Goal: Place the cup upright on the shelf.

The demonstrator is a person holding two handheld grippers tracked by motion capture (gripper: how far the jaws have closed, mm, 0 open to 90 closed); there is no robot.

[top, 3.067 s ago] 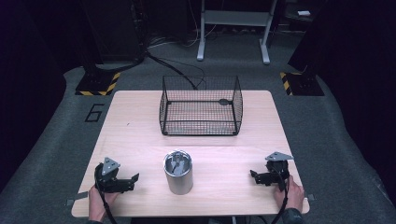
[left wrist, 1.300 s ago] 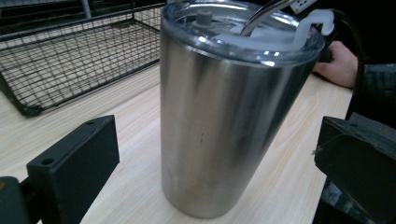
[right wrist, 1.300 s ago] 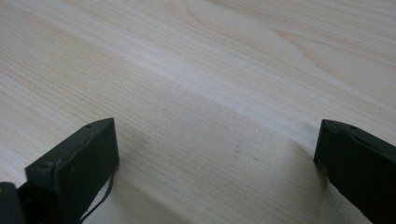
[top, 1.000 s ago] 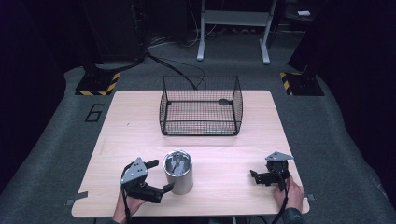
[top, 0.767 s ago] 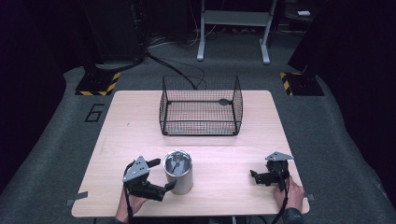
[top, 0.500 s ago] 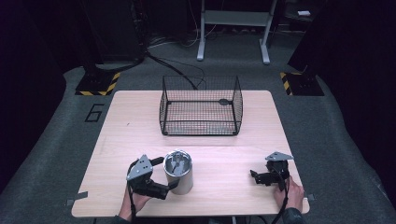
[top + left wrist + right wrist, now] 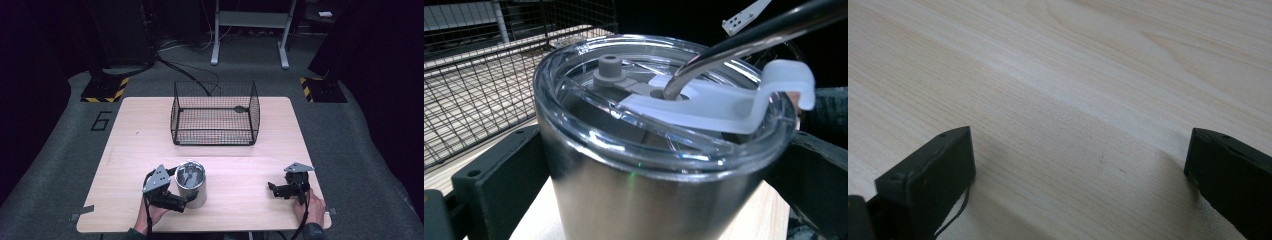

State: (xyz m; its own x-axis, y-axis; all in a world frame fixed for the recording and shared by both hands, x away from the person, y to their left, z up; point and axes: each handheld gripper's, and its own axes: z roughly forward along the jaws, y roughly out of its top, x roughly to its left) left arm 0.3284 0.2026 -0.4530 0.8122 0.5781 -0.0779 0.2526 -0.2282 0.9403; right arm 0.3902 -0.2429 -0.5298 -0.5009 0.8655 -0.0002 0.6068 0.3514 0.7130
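A stainless steel tumbler (image 7: 190,182) with a clear lid and a metal straw (image 7: 744,42) stands upright near the table's front edge, left of centre. My left gripper (image 7: 181,192) comes at it from the left and is open, one black jaw on either side of the cup wall. In the left gripper view the tumbler (image 7: 649,190) spans the whole gap of my left gripper (image 7: 654,165). My right gripper (image 7: 272,190) rests open at the front right. Bare wood lies between the jaws of the right gripper (image 7: 1078,160).
A black wire basket (image 7: 212,135) stands at the back middle of the wooden table (image 7: 140,135), a small dark thing on its floor. Dark carpet, stands with hazard stripes and cables surround the table.
My left gripper has travelled right from the front left corner and slid its open jaws around the tumbler. The right gripper and the tumbler have stayed put.
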